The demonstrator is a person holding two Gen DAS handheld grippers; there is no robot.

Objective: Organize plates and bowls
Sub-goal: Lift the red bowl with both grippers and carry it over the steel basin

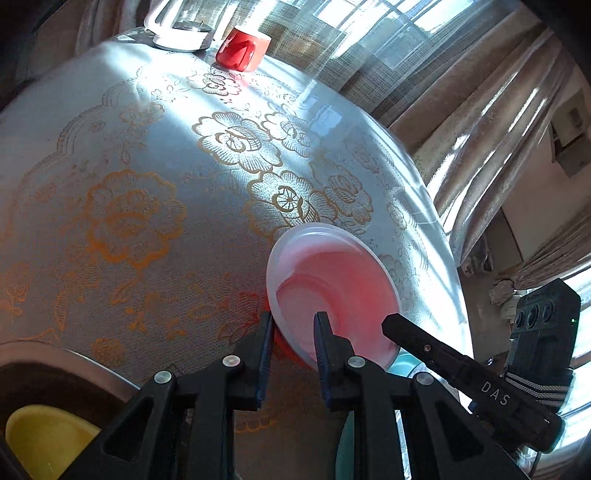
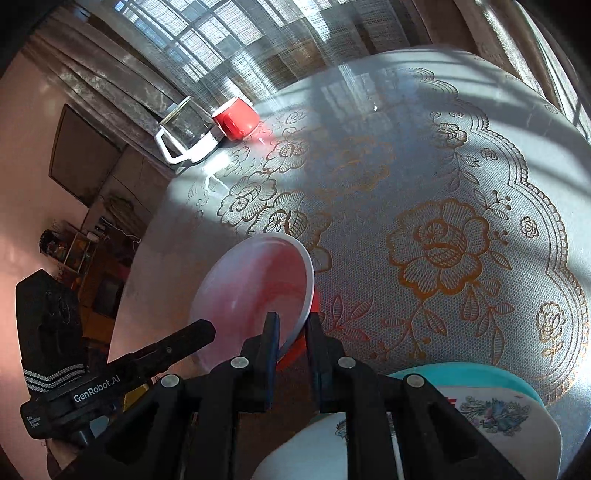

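Observation:
A bowl, white inside with a red outside (image 1: 332,288), is held tilted above the table; it also shows in the right wrist view (image 2: 251,291). My left gripper (image 1: 293,325) is shut on its near rim. My right gripper (image 2: 293,326) is shut on the opposite rim. Each gripper shows in the other's view. Below my right gripper lies a floral white plate (image 2: 509,413) on a teal plate (image 2: 480,373). A yellow bowl (image 1: 44,439) sits in a dark round tray (image 1: 66,362) at the lower left of the left wrist view.
The round table carries a white cloth with gold flowers (image 1: 147,192). A red mug (image 1: 242,48) and a glass jug with a white base (image 1: 181,26) stand at its far edge. Curtains and a window lie behind.

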